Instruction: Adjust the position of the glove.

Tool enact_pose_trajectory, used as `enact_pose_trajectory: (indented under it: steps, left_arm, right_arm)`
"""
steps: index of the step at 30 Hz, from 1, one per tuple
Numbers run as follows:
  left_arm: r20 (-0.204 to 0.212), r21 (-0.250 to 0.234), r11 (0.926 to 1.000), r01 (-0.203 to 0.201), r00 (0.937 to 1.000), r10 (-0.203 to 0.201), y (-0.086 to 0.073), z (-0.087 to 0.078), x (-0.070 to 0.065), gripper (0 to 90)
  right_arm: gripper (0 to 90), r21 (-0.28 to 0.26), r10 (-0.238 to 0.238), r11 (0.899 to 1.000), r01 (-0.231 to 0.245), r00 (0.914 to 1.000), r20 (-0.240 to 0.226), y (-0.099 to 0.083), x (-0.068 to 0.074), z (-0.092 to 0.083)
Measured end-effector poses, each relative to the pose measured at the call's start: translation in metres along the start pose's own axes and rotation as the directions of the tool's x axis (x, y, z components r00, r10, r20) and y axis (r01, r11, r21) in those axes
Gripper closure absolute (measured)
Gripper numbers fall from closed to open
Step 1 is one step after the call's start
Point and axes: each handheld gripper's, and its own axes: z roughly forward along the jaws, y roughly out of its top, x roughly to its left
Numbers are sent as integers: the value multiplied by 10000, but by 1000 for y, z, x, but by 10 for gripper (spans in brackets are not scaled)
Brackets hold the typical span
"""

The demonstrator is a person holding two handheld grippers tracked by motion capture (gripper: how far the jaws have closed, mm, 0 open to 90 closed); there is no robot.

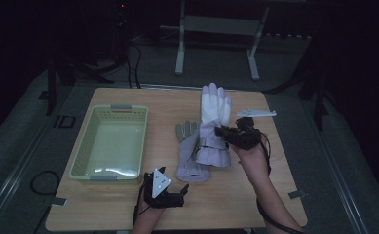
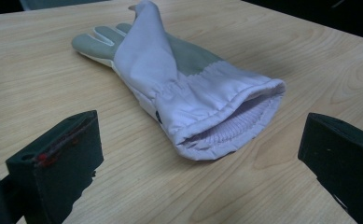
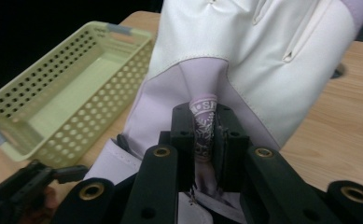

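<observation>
High view looks down on the table (image 1: 226, 204); both tool cameras sit close, sharing the gloves (image 1: 211, 131).

Pale lilac-and-white glove (image 1: 215, 109), a grey-palmed lilac glove (image 1: 191, 151) left of it, light green perforated basket (image 1: 110, 142), light wood-grain table (image 1: 236, 195).

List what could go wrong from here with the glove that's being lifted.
1. The right tool pinches only a narrow fold of the white glove, so the fabric might slip out on the way.
2. That glove's cuff hangs low over the second glove lying on the table and could drag it along.
3. The basket is off to the side; the dangling glove may catch on its rim instead of dropping in.
</observation>
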Motion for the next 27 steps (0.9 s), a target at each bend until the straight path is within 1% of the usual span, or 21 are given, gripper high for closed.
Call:
enact_pose_trajectory:
  steps: [1,2,3,5,6,9,10,13,14,15,16,17,18,19,20,21,24,27]
  left_arm:
    - [-6,1,10000,-14,10000,14,0,0,0,0]
    - [-6,1,10000,-14,10000,14,0,0,0,0]
    - [-13,-22,10000,-41,10000,41,0,0,-1,0]
    - [45,-58,10000,-2,10000,2,0,-1,0,0]
    - [20,-62,10000,31,10000,-31,0,-1,0,0]
    - [63,-94,9998,148,9999,-147,-1,-1,1,0]
    - [74,-83,9999,143,9999,-142,0,-1,1,0]
    - [68,-76,9999,122,9999,-121,0,-1,1,0]
    - [78,-77,9999,108,9999,-108,0,-1,1,0]
    - [81,-65,9999,118,9999,-118,0,0,1,0]
    - [80,-61,9999,116,9999,-116,0,-1,1,0]
    - [80,-55,9999,114,9999,-114,0,-1,1,0]
    - [80,-55,9999,114,9999,-114,0,-1,1,0]
    - [75,-45,9999,127,9999,-126,0,0,1,0]
    - [74,-34,9999,125,9999,-125,0,0,1,0]
    - [76,-24,9999,124,9999,-124,0,0,1,0]
    - [104,-6,9999,146,9998,-146,0,0,1,0]
    - [125,-12,9999,157,9998,-157,0,0,1,0]
  right_arm:
    - [801,-17,49,10000,-49,10000,-64,0,3,4]
    - [801,-17,49,10000,-49,10000,-64,0,3,4]
    - [801,168,-50,9998,52,9999,-98,-2,11,13]
    - [801,328,96,9994,-89,9997,-212,-5,16,23]
    - [801,436,89,9990,-79,9997,-230,-6,18,27]
    - [801,848,87,9964,-75,9999,-138,-12,23,44]
    - [801,919,140,9957,-128,9998,-115,-14,23,47]
    - [801,1357,208,9905,-204,9998,-14,-21,22,63]
    - [801,1586,201,9871,-206,9998,51,-24,23,71]
    - [801,1688,200,9854,-222,9997,152,-27,23,75]
    - [800,1929,123,9811,-170,9996,252,-30,24,82]
    - [800,2093,182,9776,-237,9994,280,-34,23,88]
    - [799,2187,115,9756,-188,9993,348,-36,22,92]
    - [797,2397,55,9707,-164,9989,459,-40,21,98]
    - [797,2475,100,9687,-215,9988,475,-42,20,101]
    - [797,2558,166,9662,-315,9980,603,-45,19,105]
    - [797,2659,124,9634,-343,9964,835,-50,15,112]
    - [798,2734,-126,9618,-158,9947,1016,-53,14,114]
